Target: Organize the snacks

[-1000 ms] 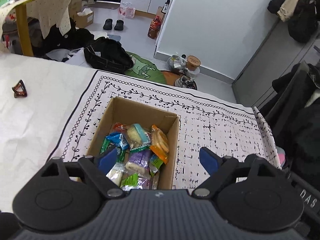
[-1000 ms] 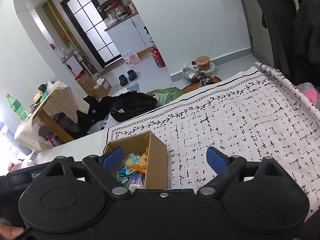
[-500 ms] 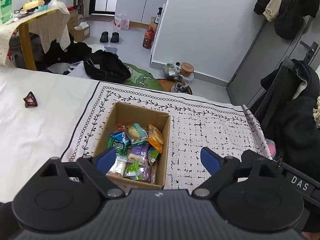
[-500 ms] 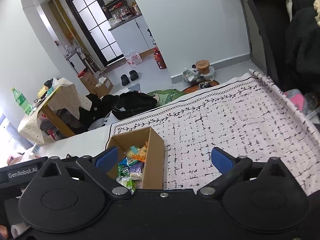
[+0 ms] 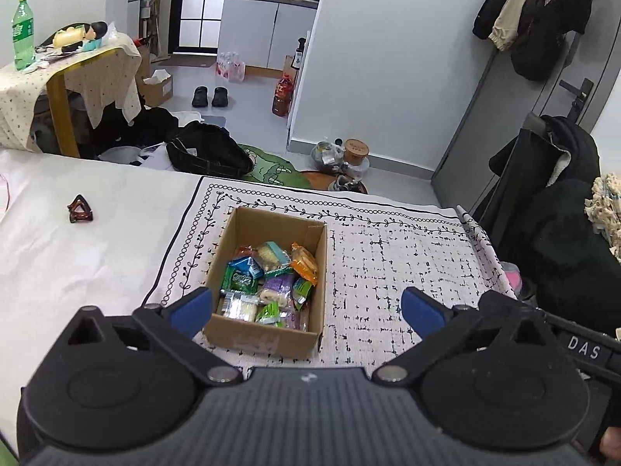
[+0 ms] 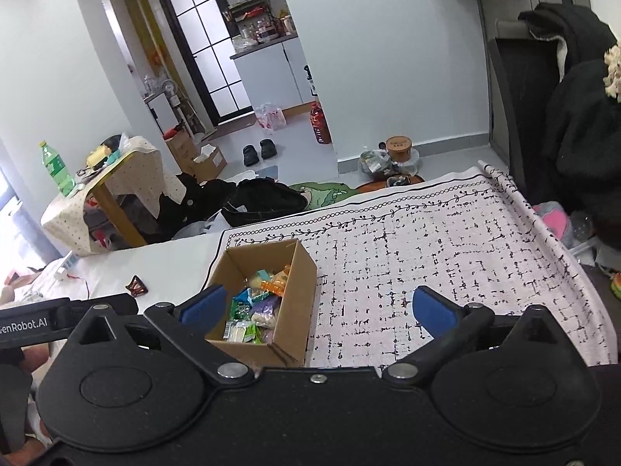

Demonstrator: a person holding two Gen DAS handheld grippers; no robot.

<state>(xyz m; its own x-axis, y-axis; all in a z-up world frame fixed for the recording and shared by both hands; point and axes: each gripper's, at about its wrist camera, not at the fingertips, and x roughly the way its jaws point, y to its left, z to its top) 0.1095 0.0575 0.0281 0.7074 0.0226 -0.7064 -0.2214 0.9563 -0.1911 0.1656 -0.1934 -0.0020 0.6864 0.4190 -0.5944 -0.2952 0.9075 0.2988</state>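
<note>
An open cardboard box [image 5: 268, 338] stands on a black-and-white patterned cloth [image 5: 392, 264]. Several wrapped snacks [image 5: 268, 279] in green, blue, orange and purple fill it. The box also shows in the right wrist view [image 6: 299, 291], with the snacks [image 6: 256, 306] inside. My left gripper [image 5: 306, 310] is open and empty, held above and in front of the box. My right gripper [image 6: 318, 308] is open and empty, above the box's near right side.
A small dark hair clip [image 5: 80, 209] lies on the white sheet [image 5: 58, 256] left of the cloth. Beyond the far edge are a black bag [image 5: 209, 151], shoes and a small draped table [image 5: 70, 73]. Dark clothes [image 5: 559, 209] hang on a chair at the right.
Both grippers have pulled back and up from the box, so it looks smaller and its whole front wall shows. Both stay open and empty.
</note>
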